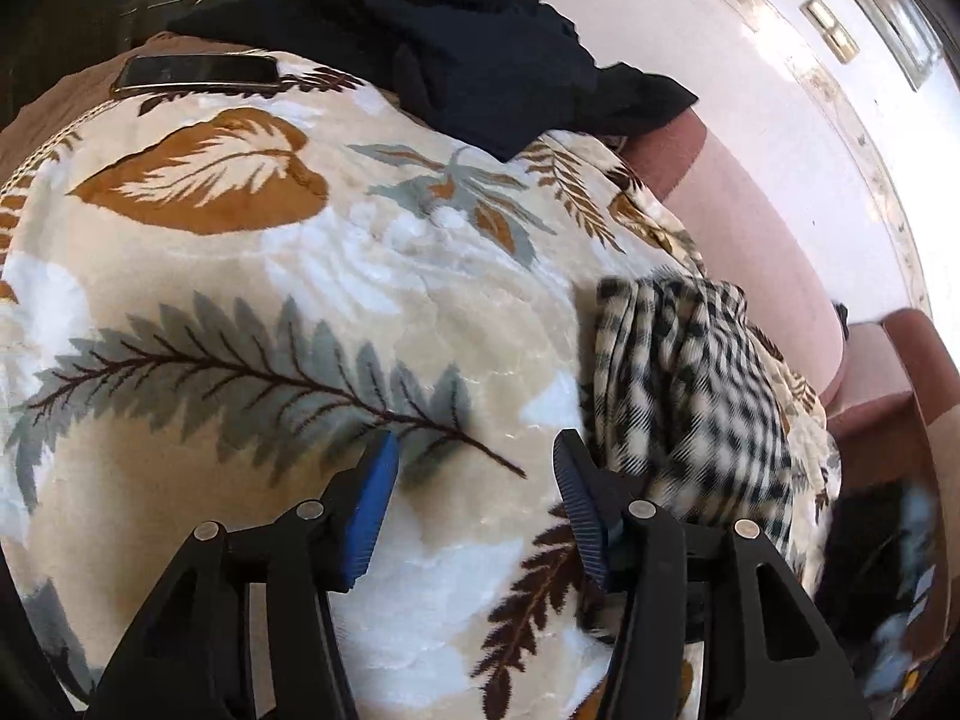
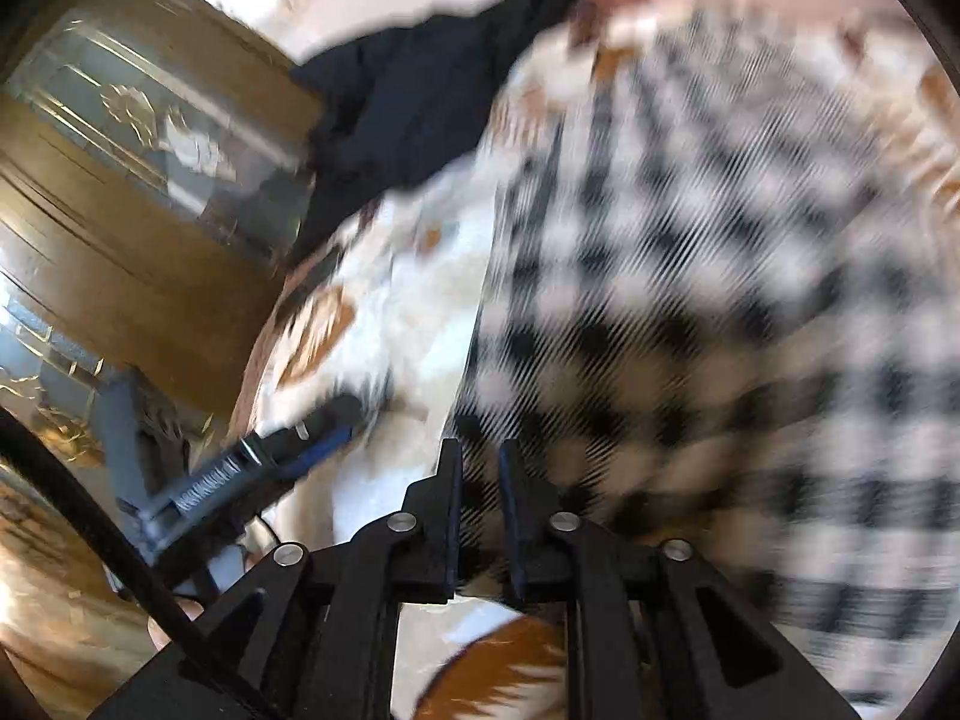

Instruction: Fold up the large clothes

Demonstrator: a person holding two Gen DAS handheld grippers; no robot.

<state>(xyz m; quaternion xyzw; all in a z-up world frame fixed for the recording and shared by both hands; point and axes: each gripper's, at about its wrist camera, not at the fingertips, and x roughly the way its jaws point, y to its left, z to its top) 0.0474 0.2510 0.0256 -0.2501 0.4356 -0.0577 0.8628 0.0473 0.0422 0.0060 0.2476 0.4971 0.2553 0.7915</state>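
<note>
**Checked garment gripped on the right, left side free over the blanket**

The right hand-held gripper (image 2: 483, 516) has its two black fingers drawn close together, with only a narrow slot between them, and the black-and-cream checked woven garment (image 2: 690, 312) runs straight into that slot. It appears to be pinching an edge of the cloth, most likely so the fabric can be lifted or drawn out flat before a fold. That view is heavily smeared, so the exact point of the pinch is hard to make out.

The left hand-held gripper (image 1: 474, 510) is wide open, its blue-padded fingers (image 1: 372, 510) spread apart with nothing between them. It hovers over the plush cream blanket printed with brown and grey fern leaves (image 1: 270, 300), and the checked garment (image 1: 690, 396) lies bunched in a crumpled heap just beside its right finger. Judging by this, the left side is kept free so it can take a second edge of the garment.

The blanket covers what looks like a pink upholstered sofa (image 1: 750, 210) and serves as the soft working ground. A dark navy garment (image 1: 468, 54) lies piled at the far end, apart from the checked one, probably waiting its turn. A dark slim phone (image 1: 198, 75) rests flat on the blanket's far left corner, well clear of the work. The folding seems barely begun, since the checked cloth is bunched rather than laid flat.
</note>
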